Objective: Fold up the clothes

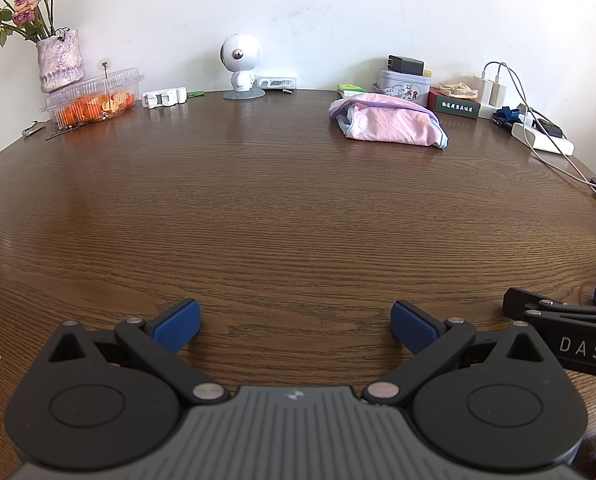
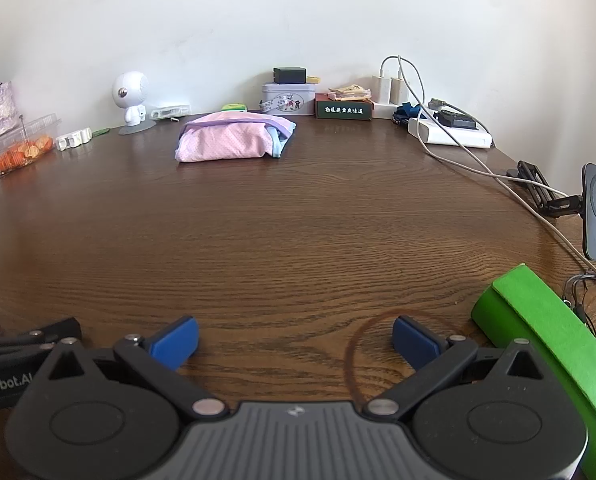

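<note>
Far back on the desk point(image 1: 282, 208) lies a folded pink garment point(image 1: 389, 124); both grippers, left point(image 1: 296, 326) and right point(image 2: 296, 340), gape empty; a careless grab could undo its folds.

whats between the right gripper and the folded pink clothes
Nothing: bare wooden table runs from the open right gripper to the folded pink clothes at the far side, clearest in the right wrist view.

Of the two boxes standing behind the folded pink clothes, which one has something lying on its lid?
The pale tin box with the cartoon band: a dark charger block lies on its lid. The dark green box beside it also carries some small wrapped bits, so the charger tells them apart.
</note>
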The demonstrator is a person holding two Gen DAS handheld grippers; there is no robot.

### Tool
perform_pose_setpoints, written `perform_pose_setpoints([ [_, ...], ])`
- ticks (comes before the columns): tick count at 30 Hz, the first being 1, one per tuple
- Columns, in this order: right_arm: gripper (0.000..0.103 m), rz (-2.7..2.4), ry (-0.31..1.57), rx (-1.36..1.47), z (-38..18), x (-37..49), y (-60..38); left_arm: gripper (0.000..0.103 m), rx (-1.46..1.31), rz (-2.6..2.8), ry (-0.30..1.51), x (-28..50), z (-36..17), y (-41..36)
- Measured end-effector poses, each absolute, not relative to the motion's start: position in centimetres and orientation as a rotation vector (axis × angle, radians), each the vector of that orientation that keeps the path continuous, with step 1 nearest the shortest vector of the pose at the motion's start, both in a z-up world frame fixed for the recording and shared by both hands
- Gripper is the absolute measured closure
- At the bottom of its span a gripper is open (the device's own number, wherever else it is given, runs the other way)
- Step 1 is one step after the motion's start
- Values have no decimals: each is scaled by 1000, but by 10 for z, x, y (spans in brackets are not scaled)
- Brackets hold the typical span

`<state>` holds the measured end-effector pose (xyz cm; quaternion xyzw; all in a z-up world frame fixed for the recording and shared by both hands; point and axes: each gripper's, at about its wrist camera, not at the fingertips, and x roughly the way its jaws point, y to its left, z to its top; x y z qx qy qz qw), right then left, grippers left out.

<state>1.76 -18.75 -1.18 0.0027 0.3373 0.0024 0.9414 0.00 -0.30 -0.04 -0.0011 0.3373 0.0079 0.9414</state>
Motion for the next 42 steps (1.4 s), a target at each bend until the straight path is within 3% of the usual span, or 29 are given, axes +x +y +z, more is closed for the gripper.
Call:
perform_pose_setpoints([
  [8,0,13,692,5,-12,18,-188,0,31,3,700,0,3,-6],
  [12,0,91,644,79,19,32,-204,0,25,-95,641,23,42,-3],
  [16,0,172,579,94,71,95,-216,0,20,-174,540,90,96,-3],
  [20,3,231,614,4,86,188,-213,2,-7,-244,657,192,91,-8],
  [22,14,226,668,-17,80,234,-212,11,-32,-260,737,235,77,-12],
  [25,22,286,790,23,58,283,-212,26,-62,-265,827,272,50,-21],
  [26,28,306,830,42,49,298,-212,27,-65,-256,839,281,40,-23],
  [28,32,320,870,72,37,315,-209,32,-86,-246,849,293,30,-23],
  [29,39,323,880,82,31,321,-208,41,-109,-253,856,299,26,-22],
  [30,44,327,890,92,25,327,-206,64,-131,-261,863,306,22,-20],
  [31,58,342,900,115,21,331,-206,82,-177,-292,870,310,22,-17],
  [32,85,365,902,147,20,334,-206,99,-227,-329,877,314,23,-13],
  [33,99,379,891,181,24,335,-207,101,-248,-344,846,309,36,-9],
  [34,101,370,864,184,32,334,-207,102,-261,-353,807,302,52,-6],
  [39,102,446,645,142,117,293,-200,102,-325,-398,607,266,133,10],
  [42,103,514,461,135,195,249,-198,102,-364,-436,469,230,190,19],
])
